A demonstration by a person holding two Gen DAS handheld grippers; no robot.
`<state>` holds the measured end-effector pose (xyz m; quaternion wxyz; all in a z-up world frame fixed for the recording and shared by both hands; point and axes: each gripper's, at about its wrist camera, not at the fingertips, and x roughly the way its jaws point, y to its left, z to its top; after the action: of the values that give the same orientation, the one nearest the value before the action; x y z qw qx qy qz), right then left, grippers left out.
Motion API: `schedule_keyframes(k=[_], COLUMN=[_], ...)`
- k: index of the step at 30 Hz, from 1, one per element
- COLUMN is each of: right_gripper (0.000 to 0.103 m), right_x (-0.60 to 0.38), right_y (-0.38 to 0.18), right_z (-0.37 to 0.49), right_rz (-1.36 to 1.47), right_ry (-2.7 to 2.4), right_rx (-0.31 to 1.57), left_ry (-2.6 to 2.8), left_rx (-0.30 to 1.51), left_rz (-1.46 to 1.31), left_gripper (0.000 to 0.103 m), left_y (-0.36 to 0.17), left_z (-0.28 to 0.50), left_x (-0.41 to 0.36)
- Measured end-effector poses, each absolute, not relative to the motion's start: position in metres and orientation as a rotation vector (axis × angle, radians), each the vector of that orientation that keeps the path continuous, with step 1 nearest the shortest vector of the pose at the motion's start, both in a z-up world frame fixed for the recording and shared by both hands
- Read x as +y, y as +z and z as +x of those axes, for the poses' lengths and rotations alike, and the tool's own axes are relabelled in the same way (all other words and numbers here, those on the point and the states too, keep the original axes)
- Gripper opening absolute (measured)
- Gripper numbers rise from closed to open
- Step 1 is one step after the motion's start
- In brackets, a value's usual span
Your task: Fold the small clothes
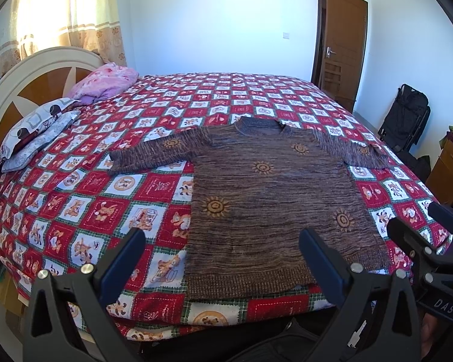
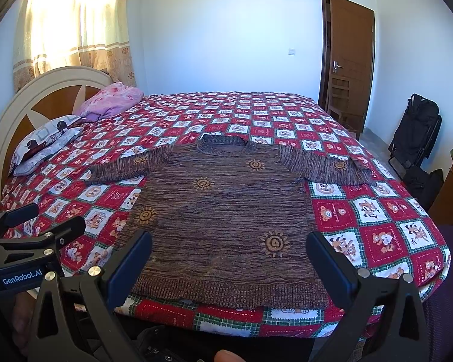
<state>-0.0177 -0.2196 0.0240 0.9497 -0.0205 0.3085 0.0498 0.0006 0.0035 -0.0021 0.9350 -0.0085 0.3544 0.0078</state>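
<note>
With the sweater [image 1: 265, 193] spread flat, front up, both sleeves out, on the bed [image 1: 154, 138] near its front edge in the lower middle of both frames, you're at the start: no fold made yet, by my read. Both grippers hover off the front edge of the bed, touching nothing: left gripper [image 1: 223, 256] fingers spread wide and empty, right gripper [image 2: 229, 259] likewise. Next move likely calls for pinching one sleeve or a hem corner and bringing it across the body. Count: one sweater, two sleeves, two grippers, two pillows [image 1: 36, 132] at left, one pink blanket [image 1: 105, 83] upper left, one door [image 1: 341, 48] upper right.
</note>
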Motion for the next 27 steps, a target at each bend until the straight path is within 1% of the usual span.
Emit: schedule_keyframes(k=[27], right_gripper=[0.102], right_x=[-0.2171], right_y=[0.0227], right_z=[-0.0181], right_rz=[-0.036], right_ry=[0.116], right_rx=[0.643], left_ry=[0.015], left_rx=[0.726], left_rz=[-0.021], left_gripper=[0.103], left_y=[-0.0021], left_z=[0.0003], left_x=[0.0035])
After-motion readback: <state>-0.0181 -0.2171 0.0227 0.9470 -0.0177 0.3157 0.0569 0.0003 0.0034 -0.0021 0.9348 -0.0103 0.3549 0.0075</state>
